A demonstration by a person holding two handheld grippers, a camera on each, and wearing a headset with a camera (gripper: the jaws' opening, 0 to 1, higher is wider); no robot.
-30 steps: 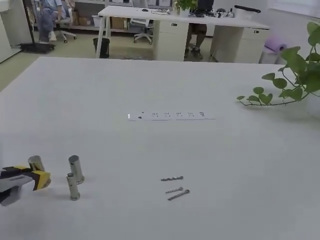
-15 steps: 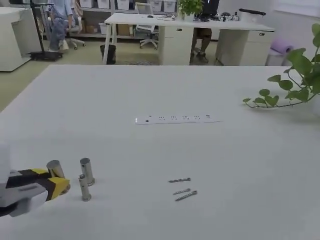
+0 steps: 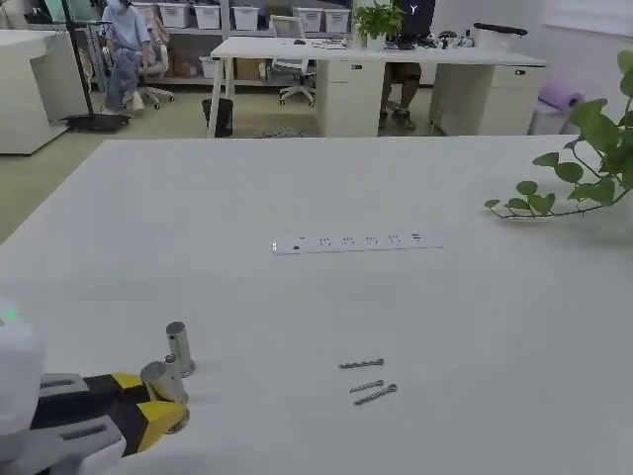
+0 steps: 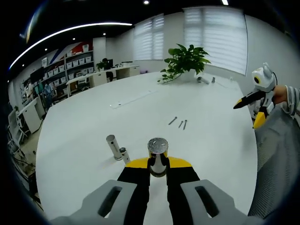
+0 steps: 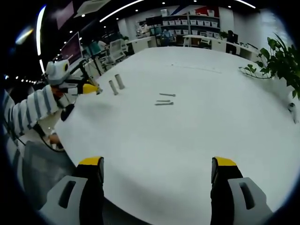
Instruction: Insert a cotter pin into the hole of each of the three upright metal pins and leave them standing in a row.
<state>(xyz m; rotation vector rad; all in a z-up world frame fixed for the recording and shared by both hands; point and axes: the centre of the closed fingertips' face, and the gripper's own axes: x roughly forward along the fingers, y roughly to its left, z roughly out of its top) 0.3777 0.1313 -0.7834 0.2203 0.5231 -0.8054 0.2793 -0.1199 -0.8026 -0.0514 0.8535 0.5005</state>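
Clamped left gripper (image 4: 158,165) — right gripper (image 5: 158,163) agape

Upright pins (image 3: 179,346) standing by the desk's (image 3: 475,317) near-left corner, cotter pins (image 3: 368,380) lying mid-desk, plant (image 3: 584,158) overhanging the right edge, passage lying open between them.

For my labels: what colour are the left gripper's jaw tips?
Yellow, over black, on the left gripper; clearest in its own view.

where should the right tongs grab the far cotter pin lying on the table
Probably across its thin shank near mid-length, coming straight down from above: the cotter pin lies flat on the table, set apart from the other two, so the open right tongs can close across its width.
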